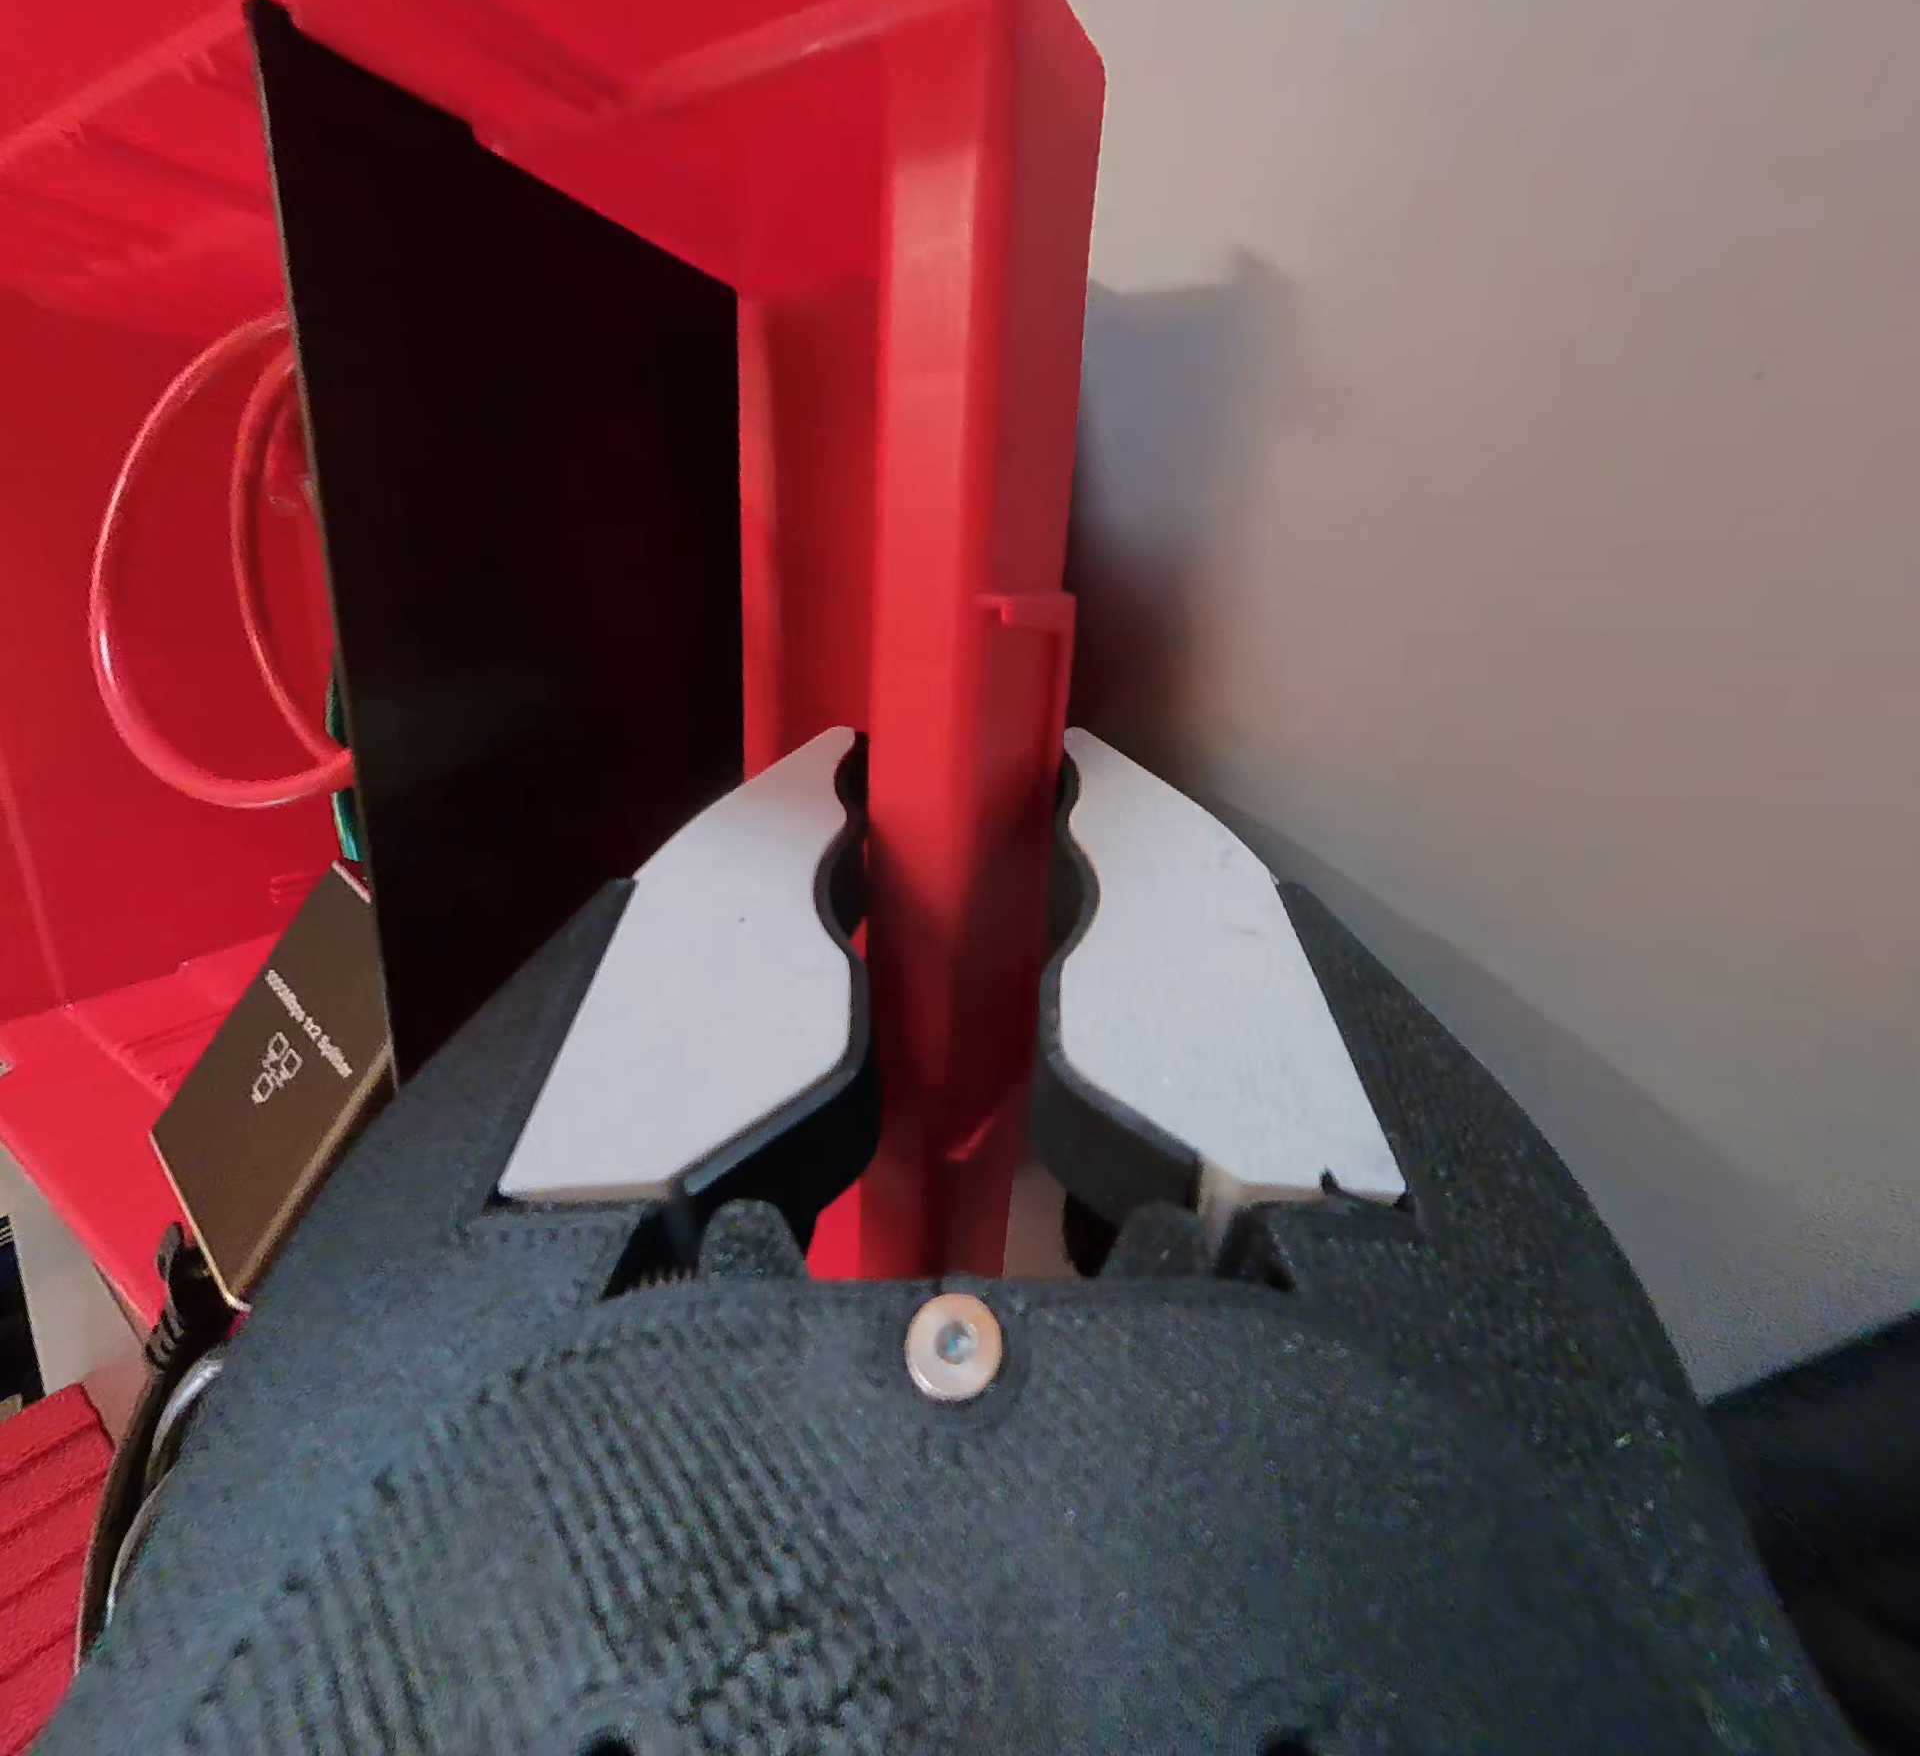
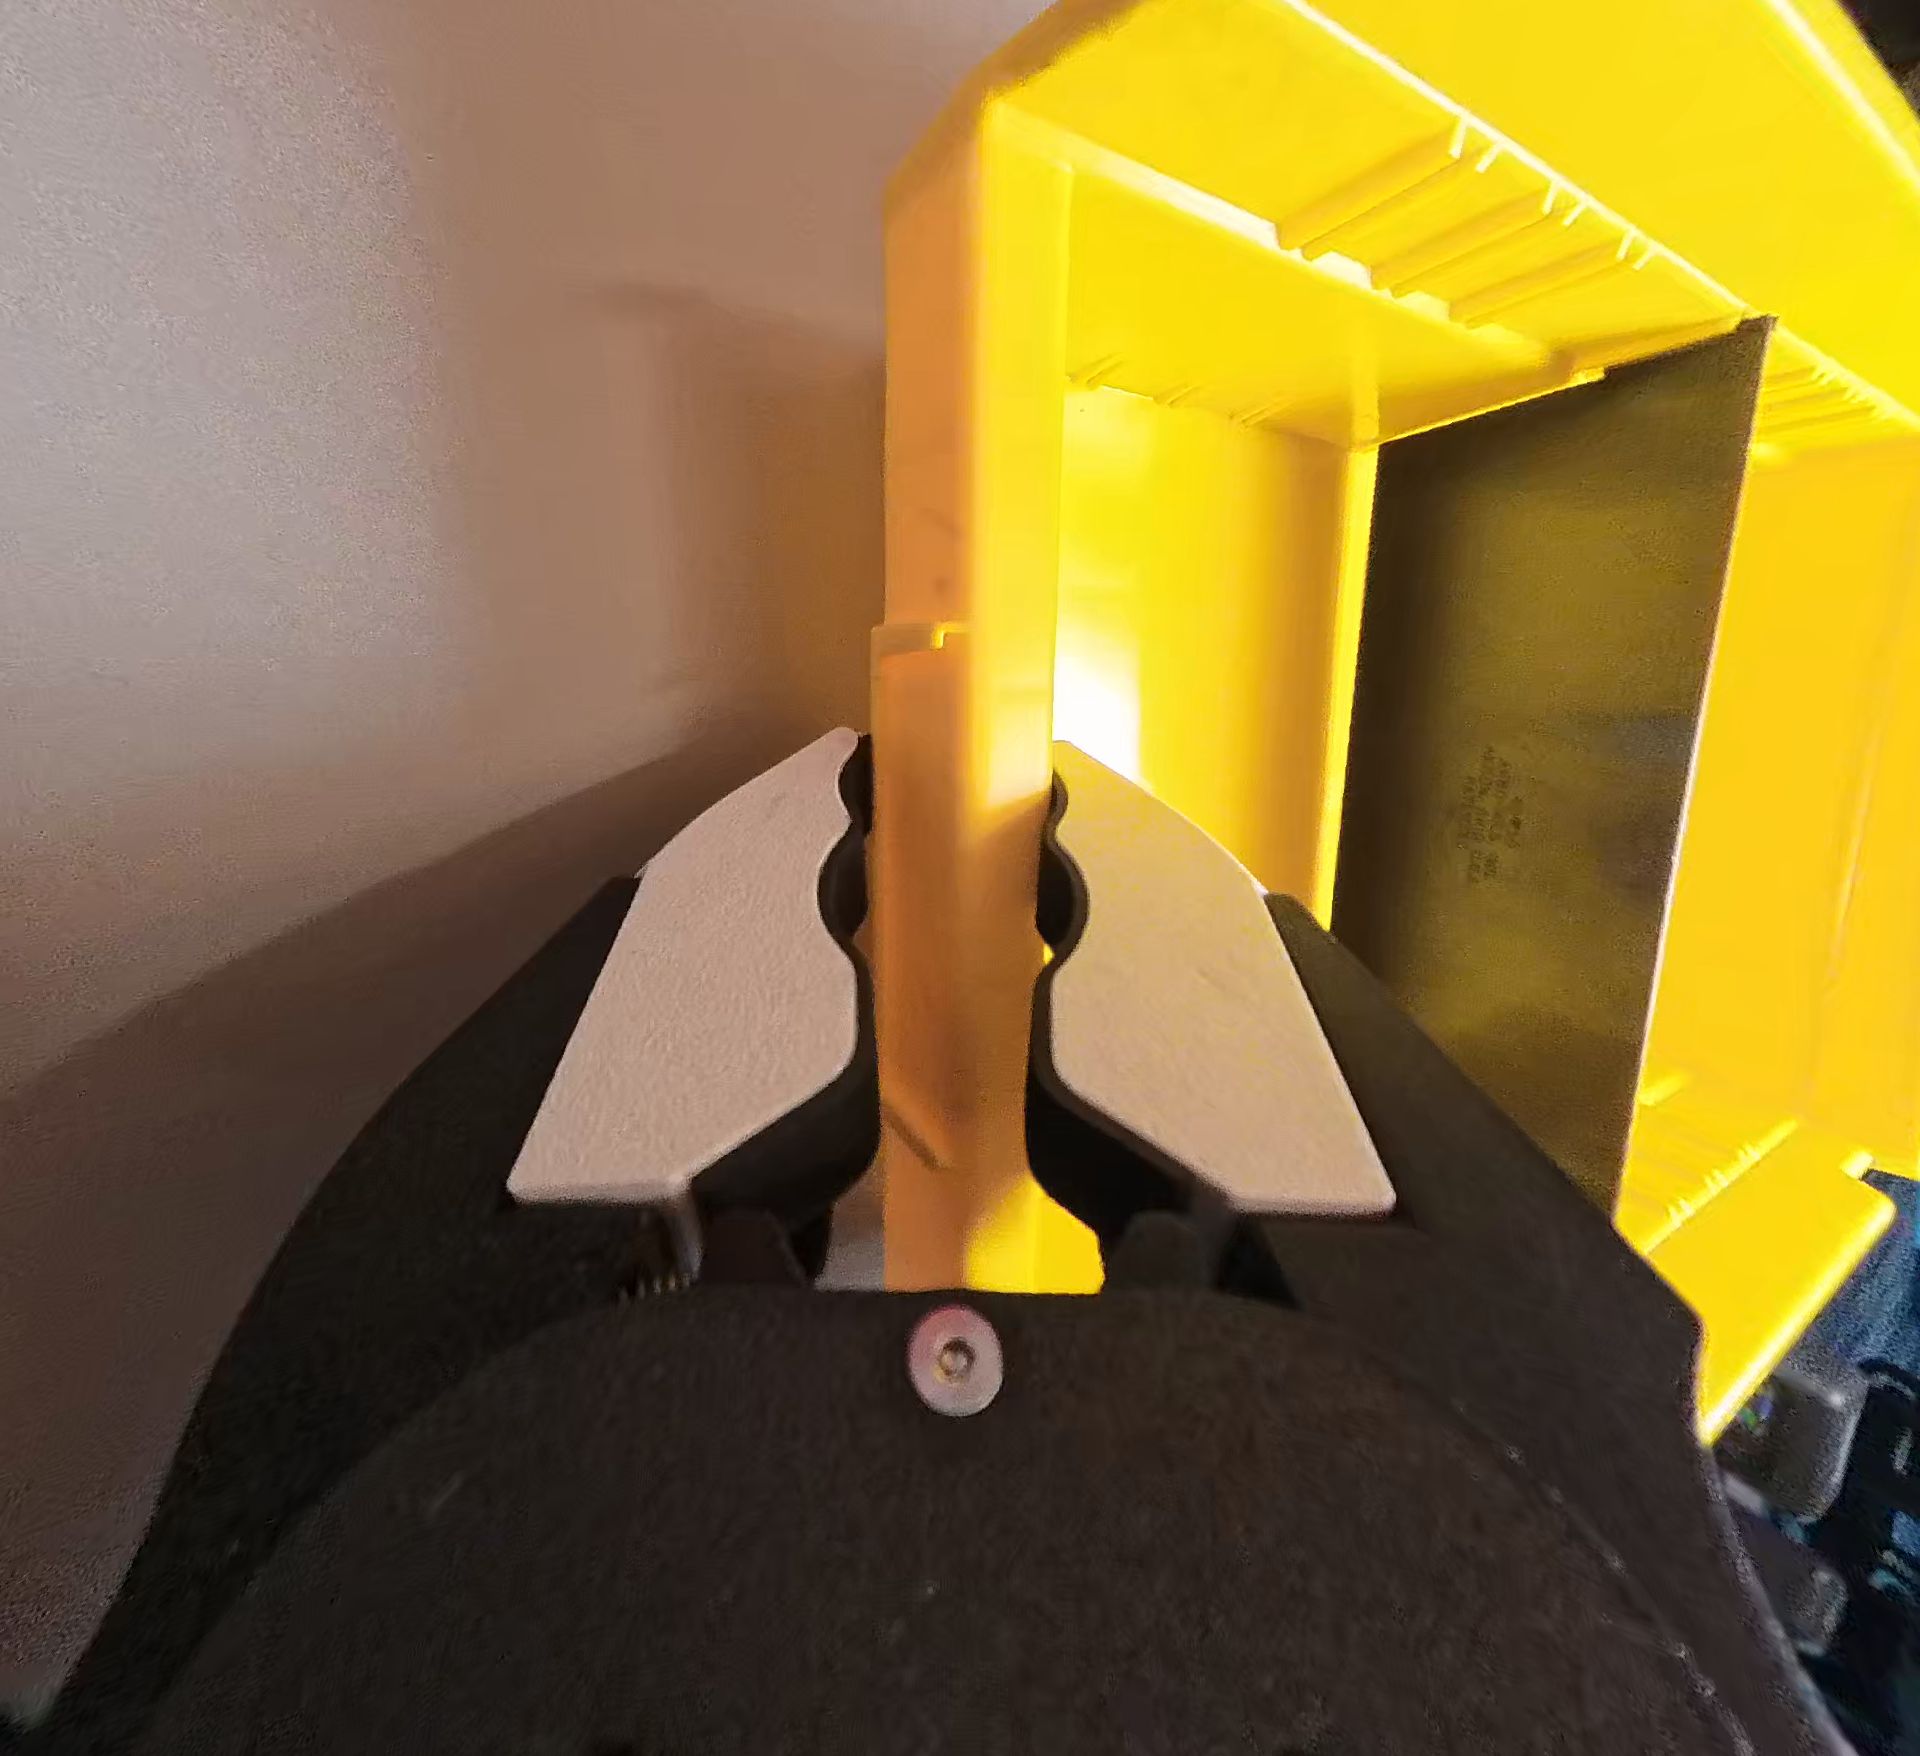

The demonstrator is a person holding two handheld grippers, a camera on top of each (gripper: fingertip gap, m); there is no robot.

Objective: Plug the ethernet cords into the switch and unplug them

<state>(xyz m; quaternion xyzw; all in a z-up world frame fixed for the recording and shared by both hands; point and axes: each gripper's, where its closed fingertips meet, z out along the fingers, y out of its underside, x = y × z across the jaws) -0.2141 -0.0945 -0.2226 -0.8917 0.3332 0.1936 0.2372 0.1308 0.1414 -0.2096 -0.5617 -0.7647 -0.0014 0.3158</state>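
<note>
A black divider (image 1: 520, 563) stands upright in the red bin (image 1: 935, 356), splitting its inside; looped red cord (image 1: 177, 626) fills the far side. The yellow bin (image 2: 977, 459) has a dark divider (image 2: 1538, 771) too, with open room between it and the near wall. A wall (image 1: 1507, 356) closes off the outer side.

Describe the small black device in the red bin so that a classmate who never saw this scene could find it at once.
Start at the red bin clamped by the left gripper. A tall black divider panel stands inside. The small black device lies at its foot, flat, with white markings, unlike the looped red cable behind.
</note>
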